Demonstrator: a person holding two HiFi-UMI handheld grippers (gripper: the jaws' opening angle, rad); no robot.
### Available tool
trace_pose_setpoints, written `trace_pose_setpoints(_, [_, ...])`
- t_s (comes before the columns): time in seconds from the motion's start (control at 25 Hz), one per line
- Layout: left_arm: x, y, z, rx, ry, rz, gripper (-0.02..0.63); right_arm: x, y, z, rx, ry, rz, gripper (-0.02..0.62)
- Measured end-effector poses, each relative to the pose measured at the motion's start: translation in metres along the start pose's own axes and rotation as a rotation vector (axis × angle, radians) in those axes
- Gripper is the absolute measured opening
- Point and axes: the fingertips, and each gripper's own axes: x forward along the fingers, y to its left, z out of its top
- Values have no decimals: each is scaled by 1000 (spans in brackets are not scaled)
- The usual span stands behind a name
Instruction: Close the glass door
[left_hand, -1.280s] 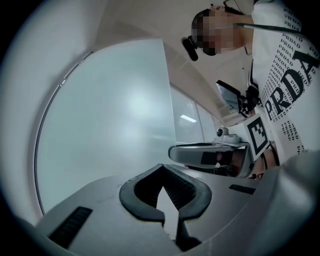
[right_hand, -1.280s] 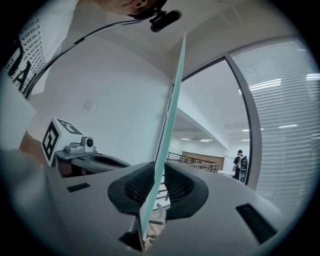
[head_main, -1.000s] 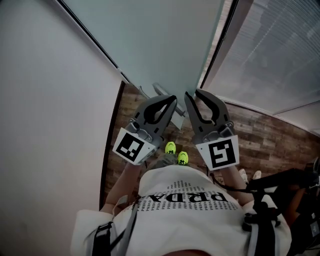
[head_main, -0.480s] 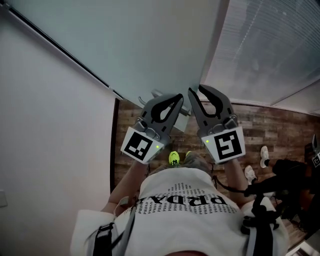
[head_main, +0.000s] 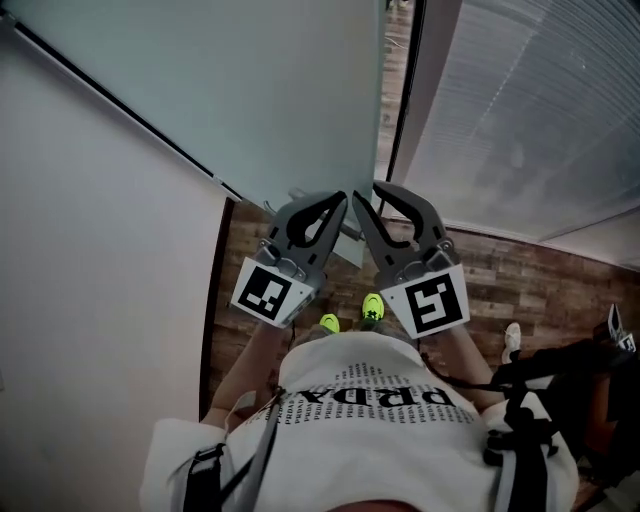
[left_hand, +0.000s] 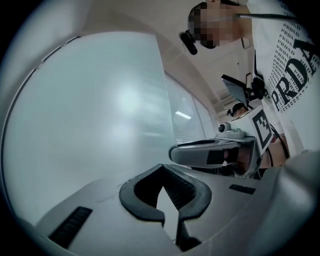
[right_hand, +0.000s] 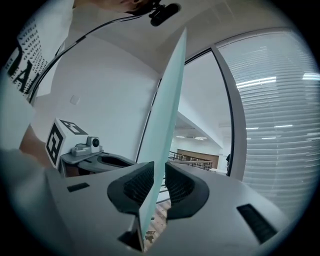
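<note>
The frosted glass door (head_main: 250, 90) stands ajar, its free edge a narrow gap from the dark frame post (head_main: 405, 90). My right gripper (head_main: 365, 192) straddles that edge low down. In the right gripper view the pane (right_hand: 170, 90) runs between the two pads of the right gripper (right_hand: 159, 167), which is shut on it. My left gripper (head_main: 340, 200) sits beside it on the door's near face, shut and holding nothing. In the left gripper view the door face (left_hand: 100, 115) fills the left side beyond the left gripper (left_hand: 162, 167).
A white wall (head_main: 90, 250) runs along the left. A glazed panel with blinds (head_main: 520, 110) lies right of the post. Wood floor (head_main: 520, 290) is below, with the person's yellow-green shoes (head_main: 372, 305). A dark bag or gear (head_main: 560, 370) lies at lower right.
The door edge with both grippers has shifted: in the right gripper view more of the pane's face shows and the frame post stands nearer. Both grippers keep their states.
</note>
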Motion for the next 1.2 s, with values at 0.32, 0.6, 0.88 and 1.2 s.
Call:
trace_pose_setpoints(0.32, [8,-7,1,5,-34,53,-5,-2,-2,-1,-26,-18,57,55])
trace_pose_setpoints(0.6, [1,-6,-11,-3,-73,4,-5,-5,5,-13,-35,-11,4,57])
trace_pose_setpoints(0.88, [12,-8,-13,-3,-80,-73,0,-6,-6,-19,-34,14,-55,57])
trace_pose_setpoints(1.2, [14,-11,-26,16,-121,-122,0,-10,-6,-32,-72,-1,-128,57])
